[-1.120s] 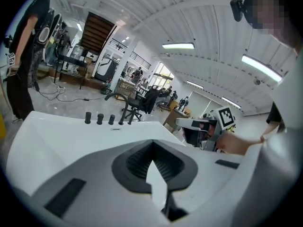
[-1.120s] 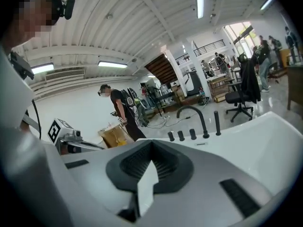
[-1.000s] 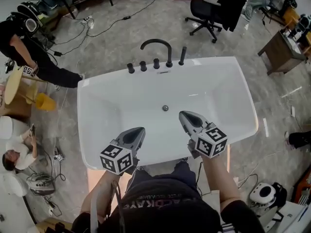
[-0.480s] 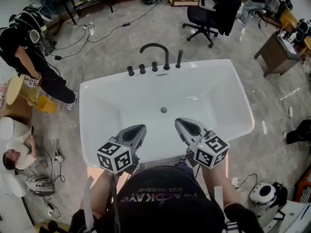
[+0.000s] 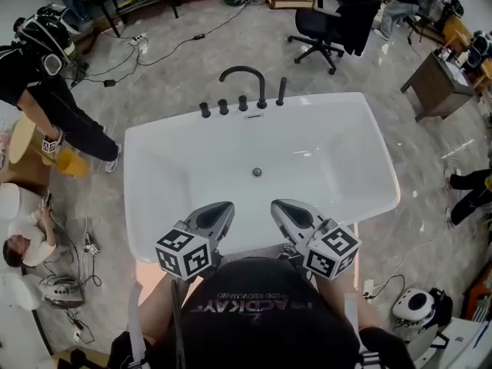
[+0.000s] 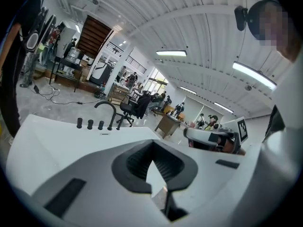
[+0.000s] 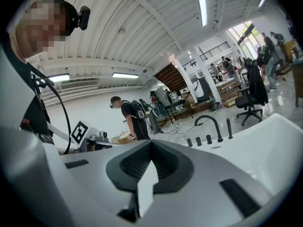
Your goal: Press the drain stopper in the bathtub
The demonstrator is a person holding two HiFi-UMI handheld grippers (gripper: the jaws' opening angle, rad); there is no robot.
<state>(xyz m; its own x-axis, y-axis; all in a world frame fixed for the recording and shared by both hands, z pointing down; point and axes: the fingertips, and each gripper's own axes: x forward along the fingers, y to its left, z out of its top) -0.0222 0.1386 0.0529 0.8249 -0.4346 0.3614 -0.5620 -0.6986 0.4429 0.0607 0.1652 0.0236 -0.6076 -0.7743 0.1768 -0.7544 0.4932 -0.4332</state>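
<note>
The white bathtub (image 5: 367, 141) fills the middle of the head view. Its small round metal drain stopper (image 5: 257, 172) sits on the tub floor below the black faucet (image 5: 242, 75). My left gripper (image 5: 223, 206) and right gripper (image 5: 278, 204) hover side by side over the tub's near rim, well short of the stopper. Both are shut with nothing between the jaws. In the left gripper view the shut left gripper (image 6: 152, 143) points over the tub toward the faucet (image 6: 108, 109). The right gripper view shows the shut right gripper (image 7: 151, 143) and the faucet (image 7: 210, 122). The stopper is hidden in both gripper views.
Black tap handles (image 5: 223, 107) line the tub's far rim. A person in black (image 5: 46, 91) stands at the left by a yellow object (image 5: 73, 162). An office chair (image 5: 327, 25) and a wooden desk (image 5: 438, 83) stand beyond the tub. Cables lie on the floor.
Both grippers have drawn back toward the tub's near rim, away from the stopper, and closer together. The person at the left has shifted.
</note>
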